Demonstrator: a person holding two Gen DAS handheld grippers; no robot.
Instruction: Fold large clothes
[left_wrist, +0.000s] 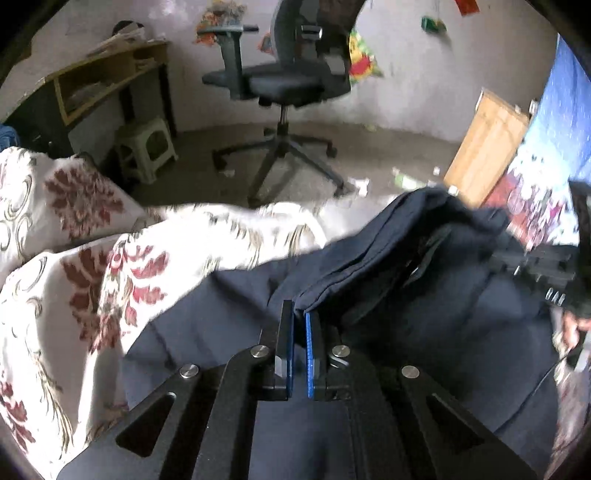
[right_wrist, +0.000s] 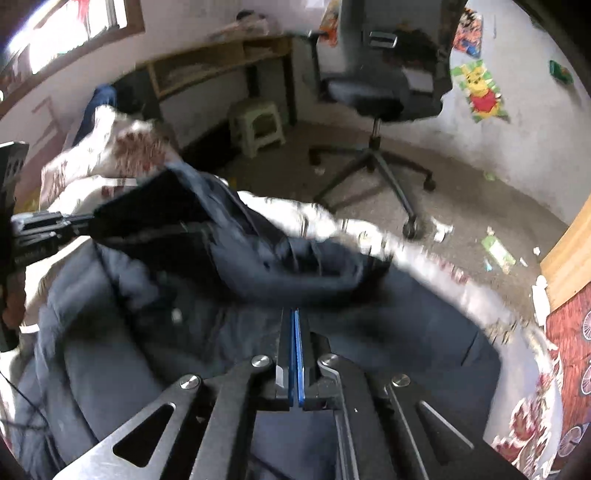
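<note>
The dark navy garment (left_wrist: 369, 332) lies spread over the floral bedsheet (left_wrist: 74, 258), and both claws have an edge of it lifted, so the fold looks to be under way rather than finished: one flap is raised and bunched above the flat body, not yet laid down or smoothed. In the left wrist view the left gripper (left_wrist: 299, 314) has its blue-padded jaws almost together, pinching a seamed hem that climbs away toward 1 o'clock; the right gripper's black body shows at 3 o'clock. In the right wrist view the right gripper (right_wrist: 295, 314) has its jaws pressed tight, and the cloth (right_wrist: 258, 266) mounds up right at their tips, so it appears to be gripping the fabric, though blur hides the exact bite; the left gripper enters at 9 o'clock. My judgement is that carrying this flap across, flattening it and making any further folds all remain. An office chair (right_wrist: 384, 85) stands at 12 o'clock on the littered floor, with a Winnie-the-Pooh sticker (right_wrist: 480, 92) on the wall at 2 o'clock. No brand, label or writing can be read; faint marks on the other gripper's body are too small to make out
</note>
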